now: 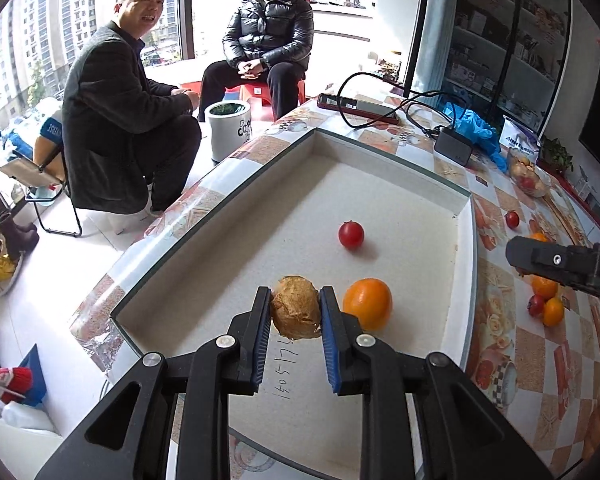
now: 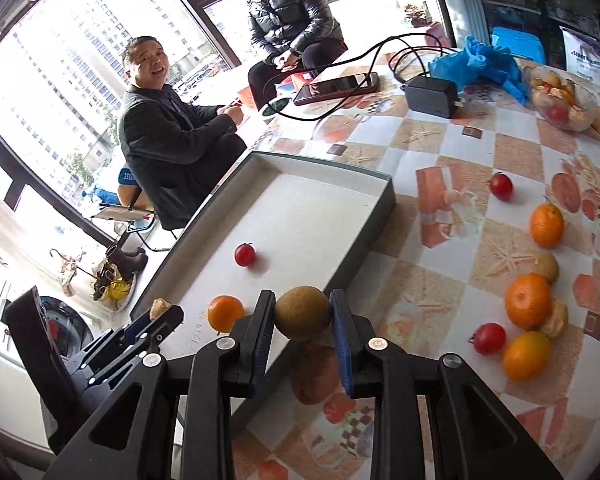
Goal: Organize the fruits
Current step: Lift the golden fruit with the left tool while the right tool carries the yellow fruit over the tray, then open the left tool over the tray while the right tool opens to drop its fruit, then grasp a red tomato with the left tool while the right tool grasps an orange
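We list: left gripper (image 1: 295, 312) clenched on a walnut (image 1: 296, 307), mid-tray (image 1: 464, 240); right gripper (image 2: 302, 317) clenched on a kiwi (image 2: 302, 312) over the tray's right rim; upper tray floor bare.

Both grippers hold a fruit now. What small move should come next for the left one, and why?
Probably open the left gripper and let go. Its fingers clamp the wrinkled brown fruit low over the white tray floor, beside the orange already inside. The right gripper holds a kiwi over the tray's edge, apparently waiting to follow.

A wrinkled brown fruit (image 1: 295, 307), orange (image 1: 367, 303) and red tomato (image 1: 351, 234) sit in the white tray (image 1: 462, 248), perhaps touching.
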Demonstrator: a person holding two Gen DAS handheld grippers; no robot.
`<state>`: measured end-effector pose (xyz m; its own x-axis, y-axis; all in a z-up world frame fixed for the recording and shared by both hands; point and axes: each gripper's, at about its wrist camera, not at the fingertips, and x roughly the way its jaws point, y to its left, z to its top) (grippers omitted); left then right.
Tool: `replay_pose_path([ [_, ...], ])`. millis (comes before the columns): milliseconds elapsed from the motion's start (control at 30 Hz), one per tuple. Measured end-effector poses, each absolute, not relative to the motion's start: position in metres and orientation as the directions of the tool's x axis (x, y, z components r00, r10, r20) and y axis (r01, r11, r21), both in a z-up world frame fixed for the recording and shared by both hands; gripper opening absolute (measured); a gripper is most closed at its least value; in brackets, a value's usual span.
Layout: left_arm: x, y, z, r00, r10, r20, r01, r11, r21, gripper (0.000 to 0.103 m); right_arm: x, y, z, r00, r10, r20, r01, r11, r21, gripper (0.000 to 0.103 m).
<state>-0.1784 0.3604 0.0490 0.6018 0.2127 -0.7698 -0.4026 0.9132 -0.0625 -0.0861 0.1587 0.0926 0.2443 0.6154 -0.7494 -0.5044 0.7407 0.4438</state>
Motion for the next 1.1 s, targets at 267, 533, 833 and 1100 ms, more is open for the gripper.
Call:
replay_pose_path([
  [267, -0.173, 0.366, 0.037, 0.596, 0.21, -0.775, -0.428, 0.899, -0.086, 0.043, -0.074, 0.2, 0.075, 0.178, 0.595, -0.784, -0.533, 0.728, 0.431, 0.03],
  [533, -0.174, 0.353, 0.017, 0.588, 0.206, -0.783, -0.457, 0.882, -0.111, 0.072, -0.073, 0.184, 0.096, 0.254, 0.62, -0.742, -0.546, 0.725, 0.42, 0.1],
  [833, -0.179, 0.312, 0.058, 0.659, 0.205, -0.724, -0.331, 0.943, -0.034, 0.072, -0.094, 0.072, 0.097, 0.524, 0.319, -0.79, -0.402, 0.91, 0.1, 0.1],
  [1100, -0.151, 0.229, 0.059, 0.661, 0.058, -0.748, -0.112, 0.993, -0.022, 0.072, -0.1, 0.011, 0.051, 0.488, 0.256, -0.834, -0.31, 0.944, 0.109, 0.1],
])
